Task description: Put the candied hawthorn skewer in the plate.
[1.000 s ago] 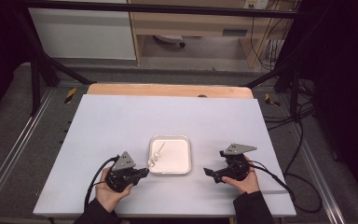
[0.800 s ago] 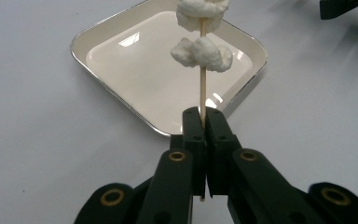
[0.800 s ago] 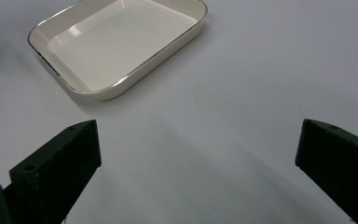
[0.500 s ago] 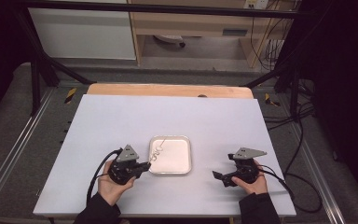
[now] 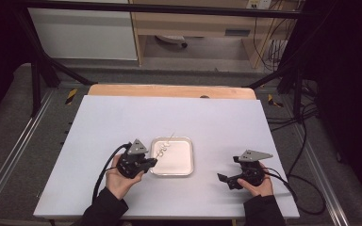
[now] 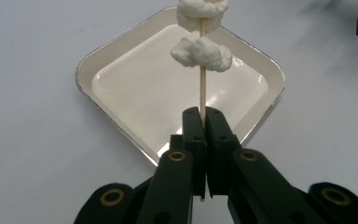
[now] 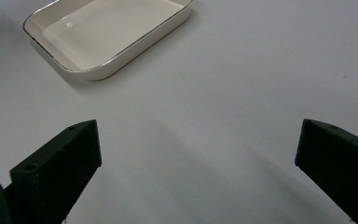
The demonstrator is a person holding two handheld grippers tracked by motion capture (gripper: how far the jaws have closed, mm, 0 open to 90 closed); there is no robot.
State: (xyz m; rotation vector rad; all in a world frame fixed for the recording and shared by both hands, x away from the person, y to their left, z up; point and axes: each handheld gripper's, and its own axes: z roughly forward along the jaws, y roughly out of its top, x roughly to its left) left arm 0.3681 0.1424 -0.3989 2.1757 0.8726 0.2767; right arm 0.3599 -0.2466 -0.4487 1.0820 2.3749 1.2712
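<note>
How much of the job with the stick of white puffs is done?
Done: the left gripper is shut on the skewer, with white puffs threaded on it. In hand: it holds the skewer over the white tray. Left, probably: laying it in the tray. The right gripper waits open beside the tray.

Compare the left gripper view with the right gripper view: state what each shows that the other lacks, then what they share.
Left gripper view: the left gripper, jaws shut on a wooden skewer threaded with white puffy pieces, held over the tray.
Right gripper view: the right gripper, jaws wide apart with nothing between them, above bare table.
Both: the white tray with a metallic rim, nothing lying in it, on the pale table.
</note>
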